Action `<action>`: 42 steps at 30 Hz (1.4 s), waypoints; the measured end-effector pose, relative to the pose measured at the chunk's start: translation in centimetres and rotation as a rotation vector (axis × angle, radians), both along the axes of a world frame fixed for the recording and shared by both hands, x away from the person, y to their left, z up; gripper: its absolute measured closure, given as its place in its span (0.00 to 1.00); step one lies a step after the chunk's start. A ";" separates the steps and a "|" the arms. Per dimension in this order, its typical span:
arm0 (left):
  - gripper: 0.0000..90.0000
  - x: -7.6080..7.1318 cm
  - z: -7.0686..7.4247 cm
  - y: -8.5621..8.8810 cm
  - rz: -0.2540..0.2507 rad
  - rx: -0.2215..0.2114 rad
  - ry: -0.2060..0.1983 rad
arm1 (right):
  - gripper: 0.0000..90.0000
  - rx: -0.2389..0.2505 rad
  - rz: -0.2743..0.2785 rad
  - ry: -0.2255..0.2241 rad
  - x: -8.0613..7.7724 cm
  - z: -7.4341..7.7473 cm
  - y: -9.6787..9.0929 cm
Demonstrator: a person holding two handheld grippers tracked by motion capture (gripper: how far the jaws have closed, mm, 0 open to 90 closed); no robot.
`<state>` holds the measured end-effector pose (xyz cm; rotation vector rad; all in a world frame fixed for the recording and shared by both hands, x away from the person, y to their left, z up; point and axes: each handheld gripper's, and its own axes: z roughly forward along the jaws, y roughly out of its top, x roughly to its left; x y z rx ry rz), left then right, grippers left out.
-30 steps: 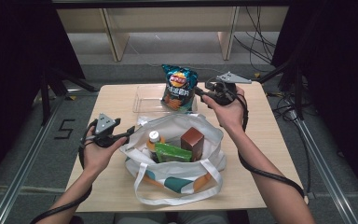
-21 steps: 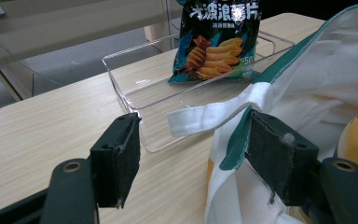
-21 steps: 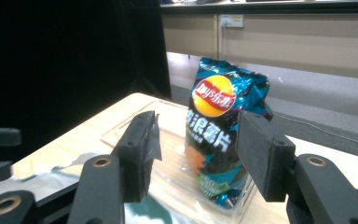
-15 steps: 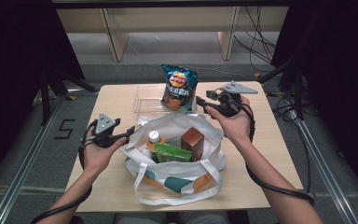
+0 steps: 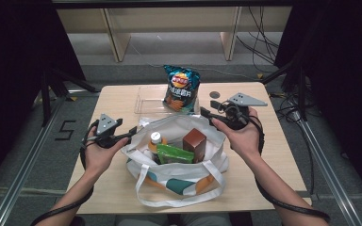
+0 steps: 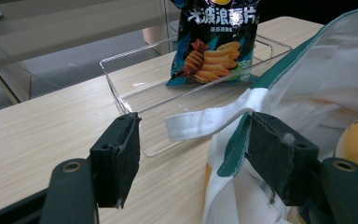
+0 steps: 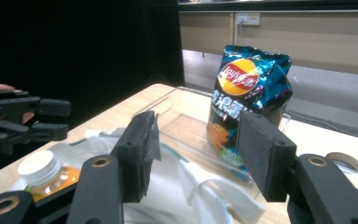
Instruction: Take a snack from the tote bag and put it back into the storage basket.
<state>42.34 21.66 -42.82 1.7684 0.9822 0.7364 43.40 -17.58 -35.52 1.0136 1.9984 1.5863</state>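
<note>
right gripper [image 5: 206, 114] now sits at the far right rim of the white tote bag [image 5: 179, 169]; a second ago we saw it up by the chip bag [image 5: 181, 87], so it has come back toward us and to the right. jaws stand wide apart, nothing between the pads. in the right gripper view the chip bag [image 7: 248, 100] shows through the gap between its jaws, well beyond them, and the tote's cloth [image 7: 186, 196] lies just under them.

left gripper [image 5: 133, 132] we note in the same spot as in both earlier frames, at the tote's left rim. jaws wide. in the left gripper view [image 6: 186, 154] a white strap end [image 6: 214, 119] and the green-edged rim [image 6: 235, 144] lie in the gap; the rim rests against the right-hand pad, the other pad stands clear of the cloth, so nothing is clamped.

chip bag stands upright in the clear plastic tray [image 5: 148, 101] at the far side of the table [image 5: 118, 94], same place as before, free of both grippers. tote sits in the middle of the table, unchanged, mouth open, holding an orange-drink bottle with a white cap [image 5: 156, 141], a green packet [image 5: 175, 154] and a brown box [image 5: 194, 142]. a small dark disc [image 5: 214, 94] lies on the table beyond the right hand [image 5: 240, 136].
</note>
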 end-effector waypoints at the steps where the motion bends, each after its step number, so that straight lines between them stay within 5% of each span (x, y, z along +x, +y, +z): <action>1: 0.37 0.0 0.0 0.0 0.000 0.000 0.000 | 0.53 0.000 0.000 0.000 0.0 0.0 0.0; 24: 0.37 -0.1 0.3 0.0 0.007 0.000 -0.007 | 0.50 0.026 0.073 -0.041 -4.2 0.4 0.7; 42: 0.37 -0.1 0.3 0.0 0.009 -0.006 -0.011 | 0.42 0.004 0.110 0.019 -6.0 -1.5 2.6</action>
